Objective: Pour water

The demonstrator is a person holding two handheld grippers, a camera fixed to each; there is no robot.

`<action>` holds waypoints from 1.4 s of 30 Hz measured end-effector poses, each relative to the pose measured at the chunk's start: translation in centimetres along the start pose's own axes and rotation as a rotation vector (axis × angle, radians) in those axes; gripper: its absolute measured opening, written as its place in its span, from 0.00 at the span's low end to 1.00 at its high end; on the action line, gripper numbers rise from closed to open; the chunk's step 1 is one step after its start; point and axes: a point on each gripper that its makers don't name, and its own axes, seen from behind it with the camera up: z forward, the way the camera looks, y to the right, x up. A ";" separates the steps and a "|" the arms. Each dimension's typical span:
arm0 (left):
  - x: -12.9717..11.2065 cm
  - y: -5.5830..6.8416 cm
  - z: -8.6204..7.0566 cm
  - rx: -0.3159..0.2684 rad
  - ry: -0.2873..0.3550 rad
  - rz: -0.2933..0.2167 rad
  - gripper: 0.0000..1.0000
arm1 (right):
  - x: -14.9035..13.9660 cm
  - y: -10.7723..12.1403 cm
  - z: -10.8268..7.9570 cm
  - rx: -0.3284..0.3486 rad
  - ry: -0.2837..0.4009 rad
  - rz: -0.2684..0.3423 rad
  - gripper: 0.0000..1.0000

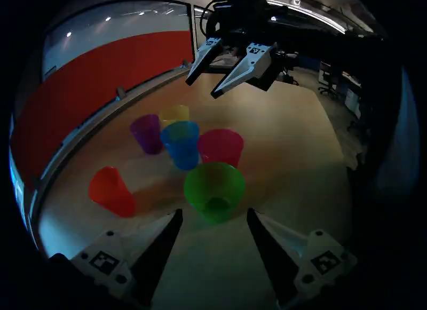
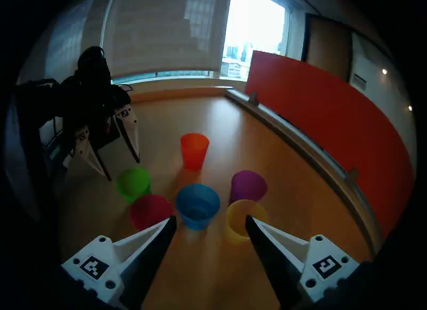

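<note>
Six plastic cups were seen clustered on a wooden table edged by a red wall panel: a green cup nearest the left gripper, a pink cup and a blue cup just behind it, a purple cup and a yellow cup farther back, and an orange-red cup set apart to one side. The left gripper's jaws were spread wide with nothing gripped, the green cup lying just ahead of its tips. The right gripper was held in the air beyond the cluster, its jaws likewise parted and empty; whether water was held in any cup could not be told.
</note>
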 end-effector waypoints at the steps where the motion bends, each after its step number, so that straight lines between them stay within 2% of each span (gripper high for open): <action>1: -0.1 -0.1 0.1 0.002 -0.001 -0.002 0.89 | 0.0 0.0 0.1 0.001 -0.001 -0.001 1.00; 23: -1.1 0.5 2.0 -0.034 0.001 -0.019 0.89 | -0.3 -0.5 1.8 0.034 -0.023 -0.011 1.00; 42: -1.0 0.1 3.5 -0.044 0.011 -0.029 0.89 | -0.9 -0.4 2.8 0.051 -0.039 -0.007 1.00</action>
